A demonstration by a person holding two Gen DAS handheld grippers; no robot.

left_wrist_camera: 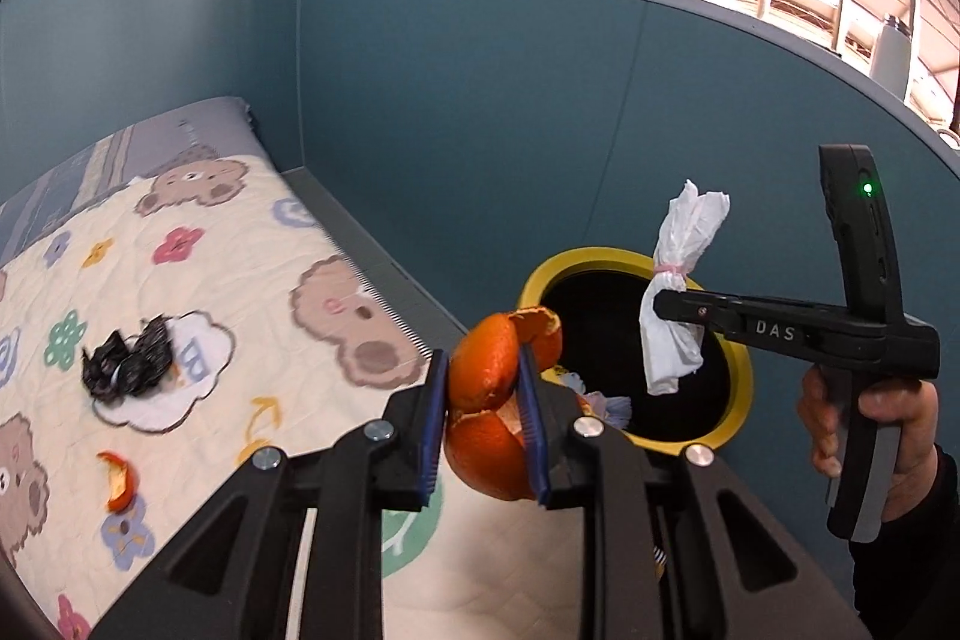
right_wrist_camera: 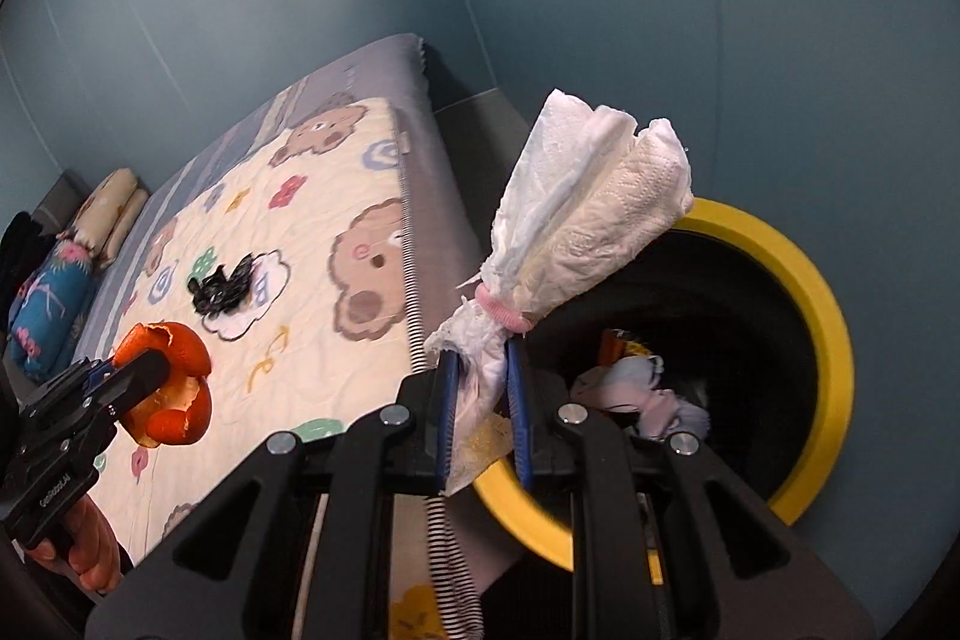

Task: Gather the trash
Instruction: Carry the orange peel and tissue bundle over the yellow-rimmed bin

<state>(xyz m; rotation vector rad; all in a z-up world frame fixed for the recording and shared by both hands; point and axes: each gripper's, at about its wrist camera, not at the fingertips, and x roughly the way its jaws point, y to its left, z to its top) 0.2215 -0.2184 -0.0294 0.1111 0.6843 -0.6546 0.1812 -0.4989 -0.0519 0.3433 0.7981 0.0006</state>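
Now over by the yellow bin (left_wrist_camera: 636, 439): right tool (left_wrist_camera: 663, 304) pinching white tissue bundle (left_wrist_camera: 678, 292) above its hole, left tool (left_wrist_camera: 483, 424) pinching orange peel (left_wrist_camera: 486, 370) just short of its rim.

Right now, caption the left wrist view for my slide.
Left tongs grip orange peel; right tongs hold tied white tissue bundle over yellow-rimmed bin.

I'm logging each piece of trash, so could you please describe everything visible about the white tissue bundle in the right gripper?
The tissue bundle is crumpled white embossed paper, cinched near its lower end by a pink elastic band. Above the band it flares into loose folds; below it a short tail hangs. The right gripper is shut on the part just below the band, blue pads pressing from both sides. It is held tilted in the air, over the rim of the yellow-rimmed bin, touching nothing else.
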